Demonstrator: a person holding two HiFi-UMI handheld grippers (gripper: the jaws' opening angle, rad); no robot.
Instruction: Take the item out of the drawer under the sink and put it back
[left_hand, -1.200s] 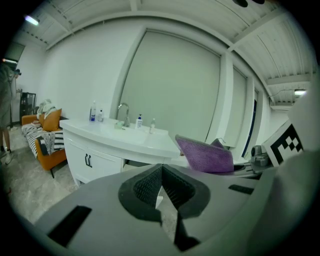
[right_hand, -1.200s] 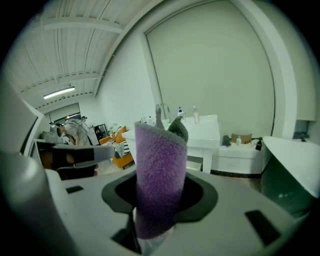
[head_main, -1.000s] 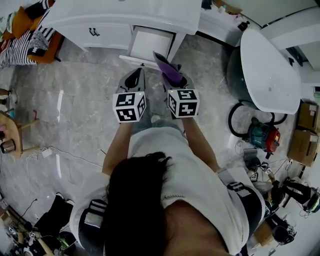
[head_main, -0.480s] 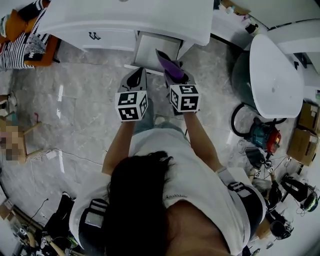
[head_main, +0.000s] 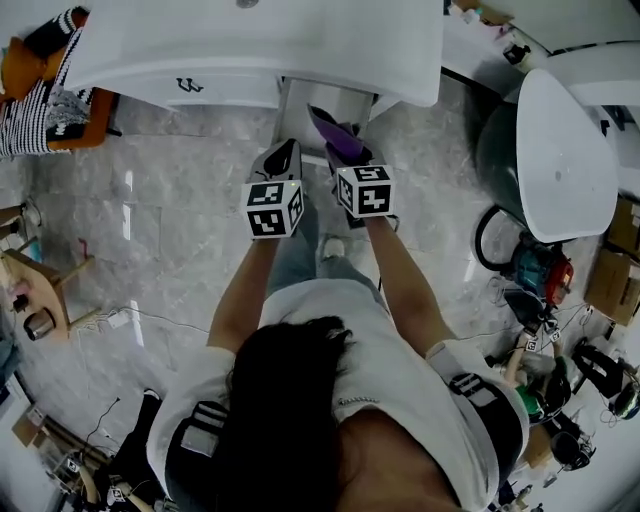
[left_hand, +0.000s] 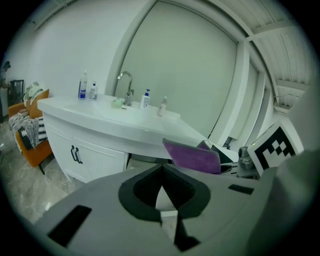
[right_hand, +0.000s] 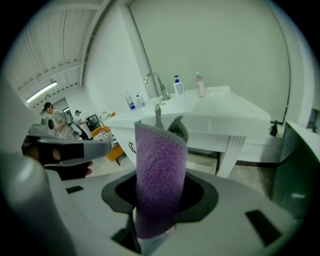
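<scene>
Two grippers are hovering side by side just in front of the open drawer (head_main: 312, 100) under the sink counter (head_main: 300, 45). The right gripper (head_main: 345, 152) is clamping a purple cloth (right_hand: 159, 175), which is sticking up out of its jaws, outside the drawer. The left gripper (left_hand: 161, 175) is carrying nothing, its jaw tips meeting.

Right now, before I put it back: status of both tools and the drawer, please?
Right tool shut on purple cloth. Left tool shut, empty. Drawer open ahead. Nothing seen blocking it.
</scene>
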